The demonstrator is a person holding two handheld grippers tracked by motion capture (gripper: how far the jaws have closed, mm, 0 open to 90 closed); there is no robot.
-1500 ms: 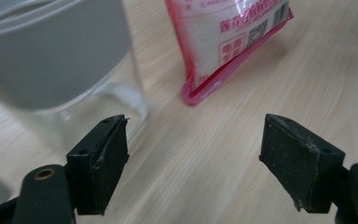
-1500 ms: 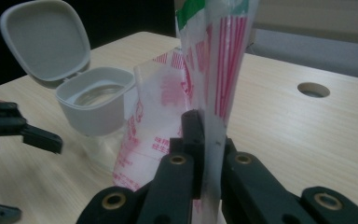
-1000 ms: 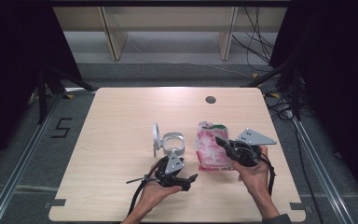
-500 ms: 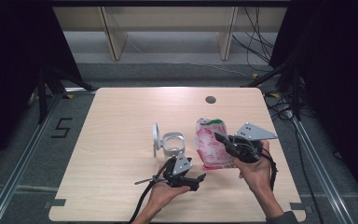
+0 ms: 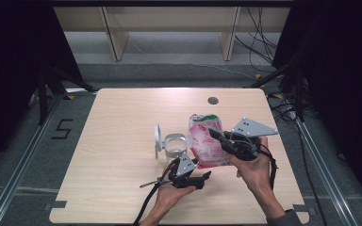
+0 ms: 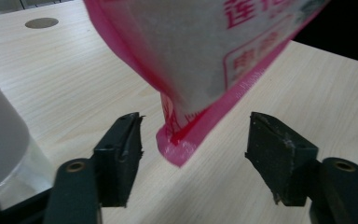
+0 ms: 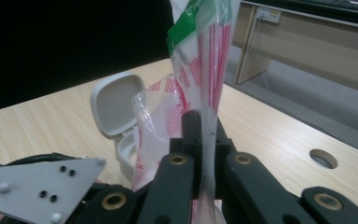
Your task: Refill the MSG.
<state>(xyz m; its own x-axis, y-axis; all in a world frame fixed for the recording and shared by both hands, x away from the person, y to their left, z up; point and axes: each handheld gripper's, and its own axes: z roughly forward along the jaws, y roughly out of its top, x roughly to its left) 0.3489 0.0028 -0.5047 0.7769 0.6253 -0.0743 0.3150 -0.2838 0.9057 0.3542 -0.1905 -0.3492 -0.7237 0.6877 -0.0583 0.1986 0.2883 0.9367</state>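
A pink and white printed bag (image 5: 206,143) with a green top strip hangs tilted above the table. My right gripper (image 5: 216,133) is shut on its upper side, and the clear film (image 7: 208,140) is pinched between the jaws. My left gripper (image 5: 204,177) lies low in front of the bag and points at its bottom corner. That corner (image 6: 179,151) sits between the open jaws without touching the pads (image 6: 121,149). These jaws have just been closing. A clear round container (image 5: 175,145) with its white lid (image 5: 157,137) flipped up stands left of the bag.
The wooden table (image 5: 122,117) has a round hole (image 5: 212,100) at its far edge. Cables trail from both grippers toward the near edge. Dark frames and a shelf stand beyond the table.
My right hand has raised the bag a little off the table. The left gripper has edged right, toward the bag's lower corner.
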